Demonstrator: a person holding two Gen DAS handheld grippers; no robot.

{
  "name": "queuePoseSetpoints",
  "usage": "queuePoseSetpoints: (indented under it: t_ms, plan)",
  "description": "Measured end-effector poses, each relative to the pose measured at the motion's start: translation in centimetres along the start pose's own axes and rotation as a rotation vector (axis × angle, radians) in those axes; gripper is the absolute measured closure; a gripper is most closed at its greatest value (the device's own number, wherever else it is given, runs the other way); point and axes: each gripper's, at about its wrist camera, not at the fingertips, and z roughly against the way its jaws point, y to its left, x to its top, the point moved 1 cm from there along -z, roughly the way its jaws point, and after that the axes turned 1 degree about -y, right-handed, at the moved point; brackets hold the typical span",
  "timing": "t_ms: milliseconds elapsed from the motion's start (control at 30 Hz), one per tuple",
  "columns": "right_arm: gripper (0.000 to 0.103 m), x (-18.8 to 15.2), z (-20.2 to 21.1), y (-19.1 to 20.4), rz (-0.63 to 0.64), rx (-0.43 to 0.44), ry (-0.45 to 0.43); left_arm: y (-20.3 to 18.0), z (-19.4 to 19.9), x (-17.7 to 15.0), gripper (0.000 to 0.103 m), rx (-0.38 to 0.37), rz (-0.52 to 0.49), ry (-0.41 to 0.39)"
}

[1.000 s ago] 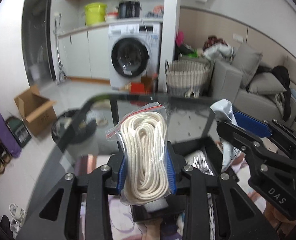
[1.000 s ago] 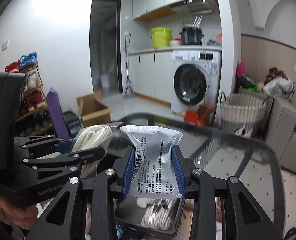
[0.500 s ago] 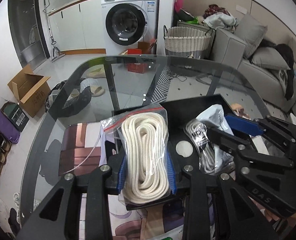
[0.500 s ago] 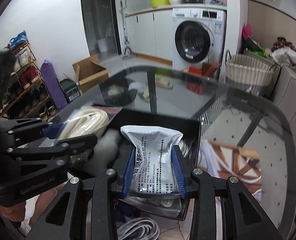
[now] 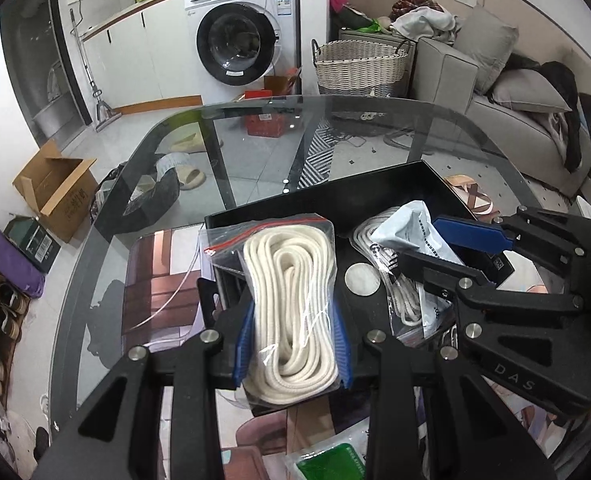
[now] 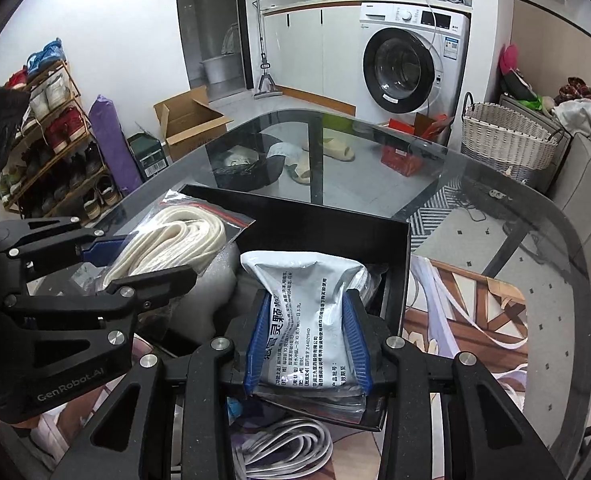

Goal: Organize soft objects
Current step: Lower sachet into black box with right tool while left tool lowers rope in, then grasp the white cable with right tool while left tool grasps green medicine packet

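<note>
My left gripper (image 5: 293, 344) is shut on a clear zip bag of cream rope (image 5: 289, 300) and holds it over the left part of a black box (image 5: 335, 204) on the glass table. The rope bag also shows at the left of the right wrist view (image 6: 167, 244). My right gripper (image 6: 307, 344) is shut on a silvery-white pouch with printed text (image 6: 307, 304), held over the right part of the same box (image 6: 335, 220). The pouch shows in the left wrist view (image 5: 411, 232) above a bagged white cord (image 5: 399, 292) lying in the box.
The glass table (image 5: 255, 152) has a patterned mat (image 6: 475, 312) under the box. A coiled grey cable (image 6: 287, 448) and a green packet (image 5: 327, 464) lie near the front edge. A washing machine, wicker basket (image 5: 359, 64), cardboard box and sofa stand beyond.
Both grippers have come down and tilted toward the table with their loads. The black box, first barely seen, now lies right under the rope bag and the pouch.
</note>
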Motion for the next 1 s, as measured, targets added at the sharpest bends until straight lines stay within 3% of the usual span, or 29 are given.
queuePoseSetpoints:
  t_ms: [233,367,633,733,900,1000]
  plan:
    - [0.067,0.2,0.2,0.3,-0.002,-0.017,0.026,0.1,-0.1,0.2,0.068,0.001,-0.002,0.0]
    - [0.058,0.1,0.4,0.6,-0.01,-0.014,0.04,0.0,-0.1,0.3,0.067,0.005,-0.006,0.0]
    - [0.054,0.6,2.9,-0.1,-0.073,0.025,0.023,0.6,0.7,0.7,0.047,-0.021,0.013,-0.021]
    - [0.05,0.7,4.7,-0.5,-0.103,0.038,0.03,0.7,2.2,0.9,0.046,0.002,0.009,-0.068]
    - [0.044,-1.2,7.0,-0.1,-0.117,0.123,0.09,0.9,5.1,0.1,0.042,0.003,-0.016,-0.106]
    - [0.041,-3.4,6.8,0.8,-0.111,0.151,0.141,1.1,6.1,-1.6,0.039,0.022,-0.038,-0.084]
